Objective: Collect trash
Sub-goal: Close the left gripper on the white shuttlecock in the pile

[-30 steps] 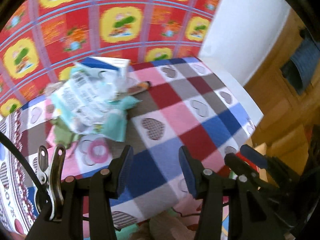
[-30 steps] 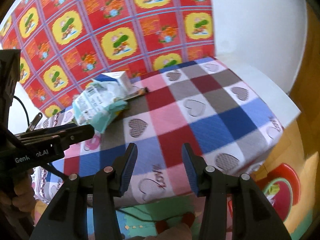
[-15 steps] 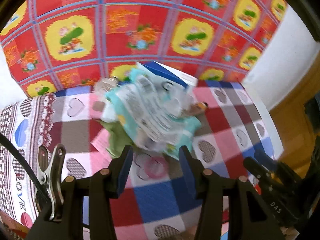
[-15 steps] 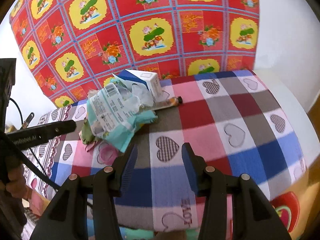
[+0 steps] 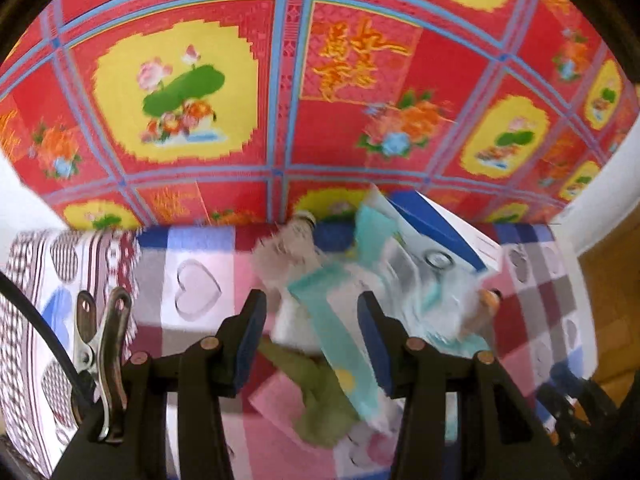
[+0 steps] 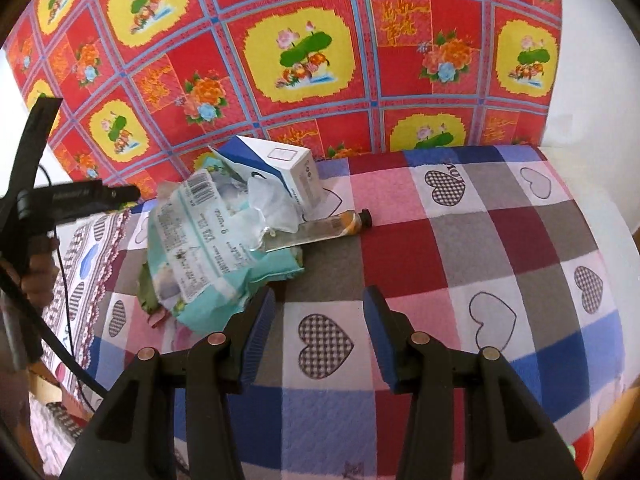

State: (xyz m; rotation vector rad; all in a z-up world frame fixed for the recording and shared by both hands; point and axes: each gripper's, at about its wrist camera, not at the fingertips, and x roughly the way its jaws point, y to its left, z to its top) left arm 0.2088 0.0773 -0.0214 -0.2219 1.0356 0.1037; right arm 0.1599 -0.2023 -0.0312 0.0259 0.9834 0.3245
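Note:
A heap of trash lies on the checked tablecloth (image 6: 460, 240): a crumpled teal and white wrapper (image 6: 212, 248), a blue and white carton (image 6: 280, 168), a squeezed tube (image 6: 328, 228) and a green scrap (image 5: 320, 396). My left gripper (image 5: 310, 332) is open right over the heap, and the teal wrapper (image 5: 340, 344) shows between its fingers, blurred. My right gripper (image 6: 318, 336) is open, above the cloth just in front of the heap's right side, with nothing in it. The left gripper's body (image 6: 60, 200) appears at the left of the right wrist view, held by a hand.
A red and yellow flowered cloth (image 6: 304, 52) hangs behind the table. A white wall (image 6: 592, 92) stands at the right. The table's right edge (image 5: 584, 300) drops to a wooden floor. A metal clip (image 5: 100, 344) hangs on the left gripper.
My left gripper has swung left and closed in on the heap, which now sits between its fingers. My right gripper has moved nearer the table and the heap.

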